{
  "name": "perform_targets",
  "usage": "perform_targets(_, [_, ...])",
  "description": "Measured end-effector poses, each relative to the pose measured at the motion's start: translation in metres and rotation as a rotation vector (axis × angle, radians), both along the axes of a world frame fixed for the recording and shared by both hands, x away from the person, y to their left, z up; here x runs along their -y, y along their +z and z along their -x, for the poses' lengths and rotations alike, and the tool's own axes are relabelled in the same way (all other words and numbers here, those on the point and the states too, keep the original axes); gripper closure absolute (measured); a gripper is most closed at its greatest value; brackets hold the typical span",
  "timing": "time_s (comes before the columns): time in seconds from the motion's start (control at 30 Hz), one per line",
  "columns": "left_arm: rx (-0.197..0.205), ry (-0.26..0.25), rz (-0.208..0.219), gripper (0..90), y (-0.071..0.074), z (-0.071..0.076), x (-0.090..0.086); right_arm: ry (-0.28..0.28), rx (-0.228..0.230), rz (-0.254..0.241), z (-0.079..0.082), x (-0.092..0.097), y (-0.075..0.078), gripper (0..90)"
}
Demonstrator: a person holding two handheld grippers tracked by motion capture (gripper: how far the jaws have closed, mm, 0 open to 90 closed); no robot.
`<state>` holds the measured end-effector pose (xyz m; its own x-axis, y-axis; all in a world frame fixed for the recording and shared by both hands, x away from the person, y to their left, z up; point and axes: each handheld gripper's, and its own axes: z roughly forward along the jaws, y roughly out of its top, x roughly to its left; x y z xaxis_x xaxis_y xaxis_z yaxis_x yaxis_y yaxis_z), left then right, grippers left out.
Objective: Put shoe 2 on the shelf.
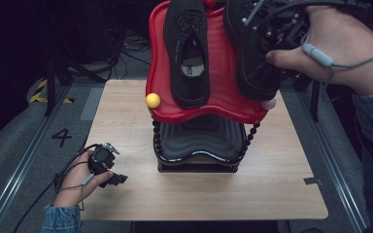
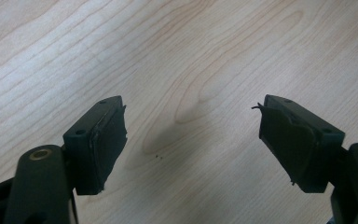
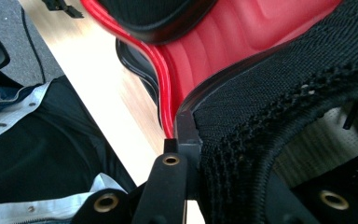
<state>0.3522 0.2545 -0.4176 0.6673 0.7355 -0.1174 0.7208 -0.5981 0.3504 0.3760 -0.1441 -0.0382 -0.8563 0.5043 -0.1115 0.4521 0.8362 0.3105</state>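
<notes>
Currently placing second shoe: right tool clenched on its knit collar, sole low over red tray beside first shoe (already seated there). Left tool released, empty, idle over desk. Next, likely: lower heel flat onto tray, parallel to partner, then release.
</notes>
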Motion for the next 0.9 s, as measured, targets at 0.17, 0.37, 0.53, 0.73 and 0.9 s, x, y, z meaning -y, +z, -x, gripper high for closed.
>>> perform_targets(0.17, [-0.001, 0.001, 0.002, 23.5, -0.001, -0.001, -0.001, -0.004, 0.005, 0.009, -0.009, -0.011, -0.005, 87.9])
perform_targets(0.37, [-0.012, -0.008, 0.003, 23.5, -0.002, -0.004, 0.003, -0.013, -0.006, 0.004, -0.013, -0.020, -0.008, 87.8])
perform_targets(0.53, [-0.016, -0.015, 0.007, 23.5, -0.003, -0.007, 0.005, 0.001, -0.009, 0.003, -0.012, -0.029, -0.010, 87.1])
perform_targets(0.73, [-0.019, -0.015, 0.004, 23.4, -0.004, -0.007, 0.006, 0.006, -0.040, -0.001, -0.015, -0.036, -0.020, 86.6])
perform_targets(0.9, [-0.017, -0.027, 0.001, 23.4, -0.005, -0.008, 0.007, 0.015, -0.040, 0.011, -0.016, -0.041, -0.027, 85.7])
